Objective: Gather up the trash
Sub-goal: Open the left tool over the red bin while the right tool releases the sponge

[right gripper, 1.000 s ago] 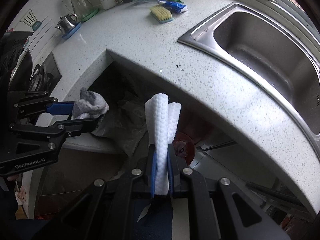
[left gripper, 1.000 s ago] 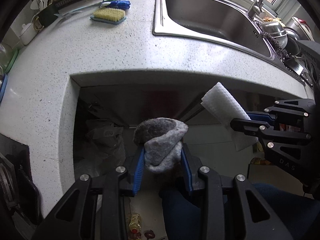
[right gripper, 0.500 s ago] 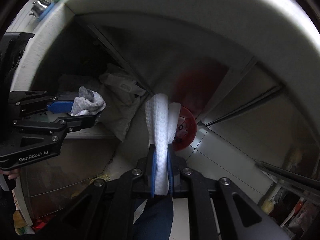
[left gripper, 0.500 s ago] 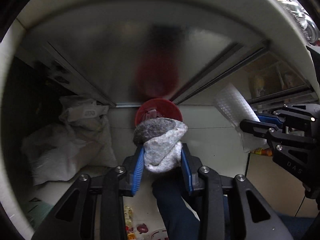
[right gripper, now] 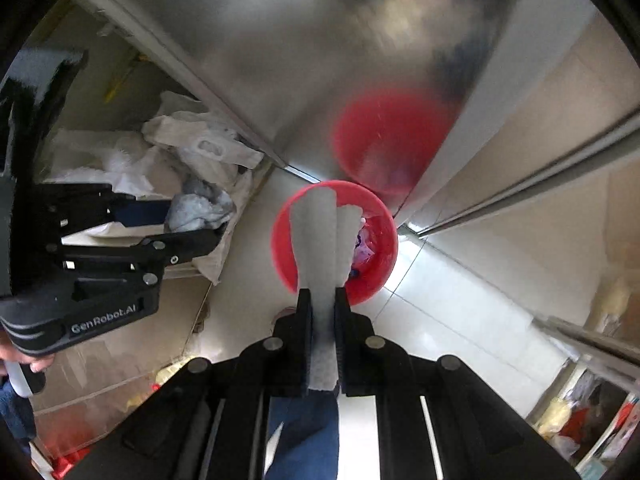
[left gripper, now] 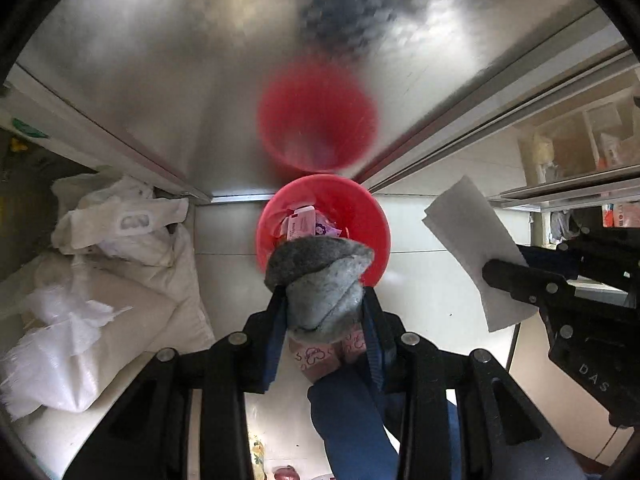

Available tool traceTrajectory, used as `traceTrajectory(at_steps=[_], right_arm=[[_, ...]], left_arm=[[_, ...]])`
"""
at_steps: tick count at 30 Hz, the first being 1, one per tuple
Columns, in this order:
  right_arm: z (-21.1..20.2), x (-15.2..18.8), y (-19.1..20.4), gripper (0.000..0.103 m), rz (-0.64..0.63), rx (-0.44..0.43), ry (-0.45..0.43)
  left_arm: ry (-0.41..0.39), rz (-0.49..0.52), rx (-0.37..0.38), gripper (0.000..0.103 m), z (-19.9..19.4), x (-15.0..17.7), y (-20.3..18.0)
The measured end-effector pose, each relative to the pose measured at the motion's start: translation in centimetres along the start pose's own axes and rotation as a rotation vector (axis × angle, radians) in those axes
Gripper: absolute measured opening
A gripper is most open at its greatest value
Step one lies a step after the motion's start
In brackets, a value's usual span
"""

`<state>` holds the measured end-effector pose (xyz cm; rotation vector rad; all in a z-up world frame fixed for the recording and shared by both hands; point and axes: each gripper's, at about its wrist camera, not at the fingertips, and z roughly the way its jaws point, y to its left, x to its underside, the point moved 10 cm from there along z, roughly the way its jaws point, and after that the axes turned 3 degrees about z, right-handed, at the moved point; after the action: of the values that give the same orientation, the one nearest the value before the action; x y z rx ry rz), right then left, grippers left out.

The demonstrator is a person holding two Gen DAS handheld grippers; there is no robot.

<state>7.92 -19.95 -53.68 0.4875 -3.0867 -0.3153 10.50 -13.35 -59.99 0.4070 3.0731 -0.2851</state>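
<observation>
A red trash bin [left gripper: 376, 228] [right gripper: 380, 272] stands on the pale floor against a shiny metal cabinet, with wrappers inside it. My left gripper [left gripper: 324, 312] is shut on a crumpled grey rag [left gripper: 320, 276] and hangs just above the bin's near rim. In the right wrist view the left gripper [right gripper: 196, 224] sits to the left with the grey rag [right gripper: 200, 208]. My right gripper [right gripper: 322, 300] is shut on a folded white paper towel [right gripper: 320, 240] that rises in front of the bin. The left wrist view shows the paper towel [left gripper: 472, 240] to the right of the bin.
White plastic bags and sacks [left gripper: 112, 264] [right gripper: 192, 152] are piled in the open space left of the bin. The metal cabinet face [left gripper: 240, 60] mirrors the bin. A person's blue trouser leg [left gripper: 352, 420] and patterned slipper [left gripper: 320, 356] are below the left gripper. Shelves [left gripper: 580, 152] lie right.
Both grippers have dropped from countertop height, past the counter edge, to just above the floor-level bin. The bin now looks much larger. Each still grips its own item.
</observation>
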Motion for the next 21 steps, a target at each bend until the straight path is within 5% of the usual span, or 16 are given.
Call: traceTrajectory(at_steps=[9, 17, 21], right_arm=[[1.8, 0.6, -0.5, 0.009, 0.016, -0.004, 0.021], [1.9, 0.9, -0.7, 0.009, 0.022, -0.013, 0.018], [2.0, 0.7, -0.4, 0.009, 0.022, -0.018, 0.012]], left_arm=[[0.000, 0.035, -0.013, 0.040, 2.3, 0.0, -0.2], [-0.012, 0.055, 0.000, 0.080, 2.7, -0.4, -0.3], [-0.007, 0.044, -0.002, 0.084, 2.7, -0.3, 0.3]])
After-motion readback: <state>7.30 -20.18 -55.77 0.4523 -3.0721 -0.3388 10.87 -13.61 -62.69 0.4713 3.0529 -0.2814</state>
